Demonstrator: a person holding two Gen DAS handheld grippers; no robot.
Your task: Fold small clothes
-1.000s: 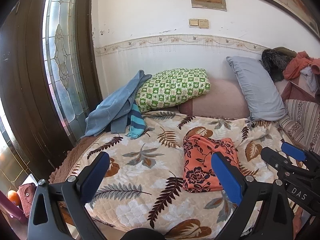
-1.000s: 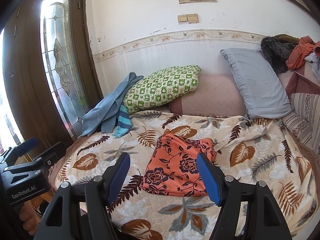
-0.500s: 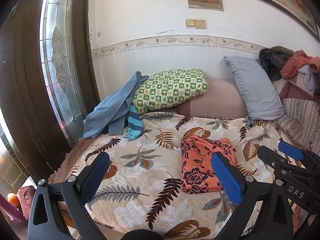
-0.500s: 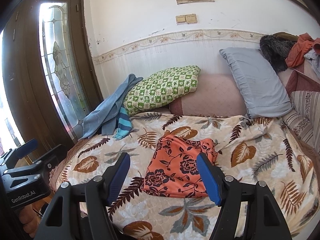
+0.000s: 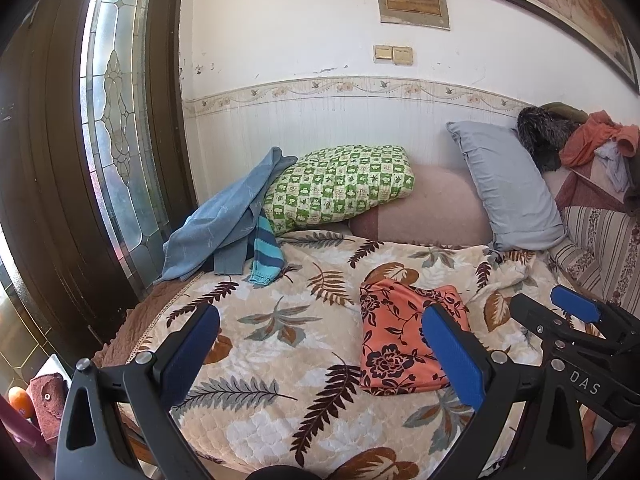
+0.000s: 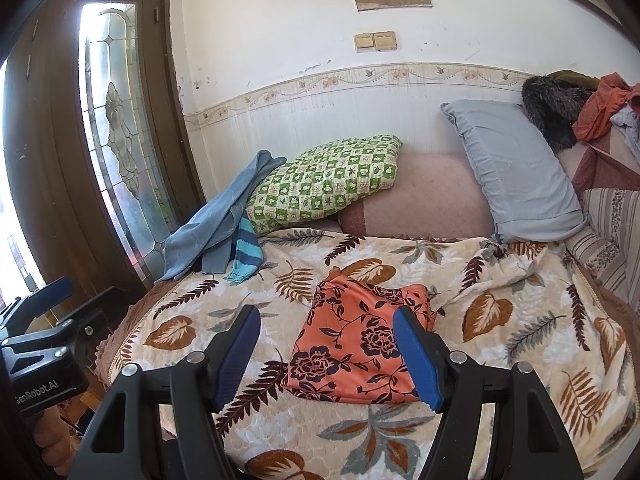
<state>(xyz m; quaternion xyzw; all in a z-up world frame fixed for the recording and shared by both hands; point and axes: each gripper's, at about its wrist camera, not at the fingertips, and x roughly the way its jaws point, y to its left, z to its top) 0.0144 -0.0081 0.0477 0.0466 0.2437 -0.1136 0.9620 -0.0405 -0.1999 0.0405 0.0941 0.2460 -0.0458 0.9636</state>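
An orange floral garment (image 6: 360, 344) lies loosely folded mid-bed, nearer the front edge of the bed (image 6: 520, 360). Left claw (image 5: 320, 354) and right claw (image 6: 326, 354) hover wide open, empty. A pinch could snag the leaf-print bedspread beneath, dragging both.

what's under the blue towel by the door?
A striped teal sleeve sticks out from under the blue towel, on the leaf blanket. The rest of that garment is covered.
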